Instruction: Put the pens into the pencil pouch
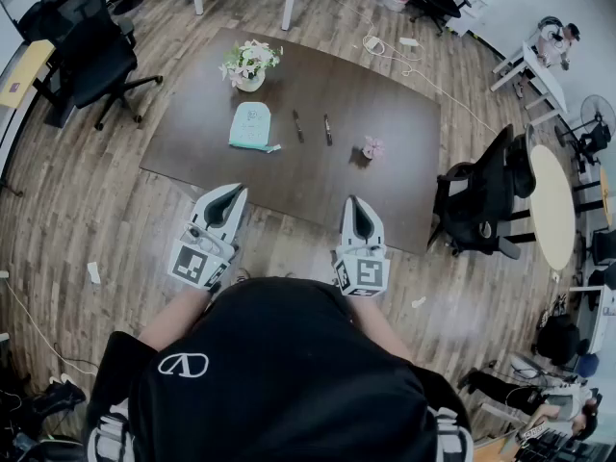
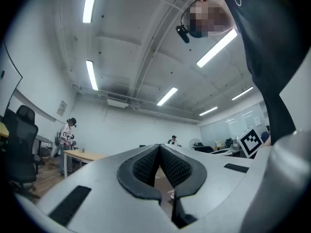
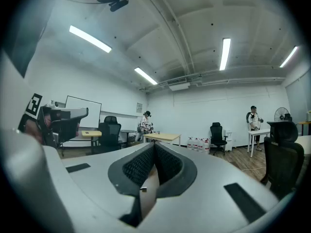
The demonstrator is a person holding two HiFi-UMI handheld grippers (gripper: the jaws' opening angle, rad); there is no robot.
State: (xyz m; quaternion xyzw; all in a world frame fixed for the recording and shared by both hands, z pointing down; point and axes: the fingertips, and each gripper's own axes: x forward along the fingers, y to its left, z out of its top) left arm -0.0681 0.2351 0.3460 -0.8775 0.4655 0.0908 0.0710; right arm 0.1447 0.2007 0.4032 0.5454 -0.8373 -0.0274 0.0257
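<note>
A mint pencil pouch (image 1: 251,126) lies flat on the dark brown table (image 1: 385,133), left of centre. Two dark pens (image 1: 297,125) (image 1: 327,129) lie side by side just right of the pouch. My left gripper (image 1: 234,192) and my right gripper (image 1: 353,203) are both shut and empty, held at the table's near edge, well short of the pens. In the left gripper view the left gripper's tips (image 2: 159,146) meet with nothing between them. The right gripper view shows the right gripper (image 3: 154,145) shut the same way, pointing level across the room.
A flower pot (image 1: 248,68) stands at the table's far left, and a small pink object (image 1: 372,148) sits right of the pens. Black office chairs (image 1: 91,51) (image 1: 486,195) flank the table. People stand at desks across the room (image 3: 252,118).
</note>
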